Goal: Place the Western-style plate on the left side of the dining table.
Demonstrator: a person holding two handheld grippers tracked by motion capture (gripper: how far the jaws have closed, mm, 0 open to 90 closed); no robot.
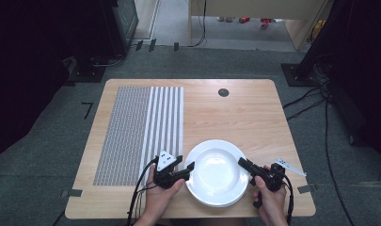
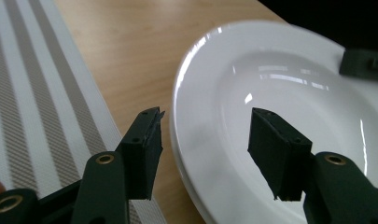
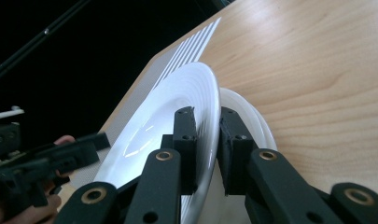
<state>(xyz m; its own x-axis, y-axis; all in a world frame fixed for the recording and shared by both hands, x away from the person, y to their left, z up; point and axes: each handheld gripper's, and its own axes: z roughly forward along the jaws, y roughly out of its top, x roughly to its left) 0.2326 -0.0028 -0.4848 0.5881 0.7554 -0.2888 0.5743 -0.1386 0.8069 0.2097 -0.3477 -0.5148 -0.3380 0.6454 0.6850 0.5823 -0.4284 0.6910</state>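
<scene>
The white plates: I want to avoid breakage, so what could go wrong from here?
1. The right gripper pinches only the thin rim of the top white ceramic plate, tilted off the white plate beneath; it might slip and drop.
2. The left gripper is open astride the rim near the striped grey-and-white placemat; closing now could catch both plates.

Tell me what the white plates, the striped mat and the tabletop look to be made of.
Plates: probably glazed ceramic or porcelain; glossy white with sharp light reflections, though melamine can't be ruled out. Striped mat: looks like woven fabric or vinyl, matte, with a fine grey weave and plain white bands. Tabletop: light wood or wood-look laminate; visible grain with a smooth, low-sheen surface.
</scene>
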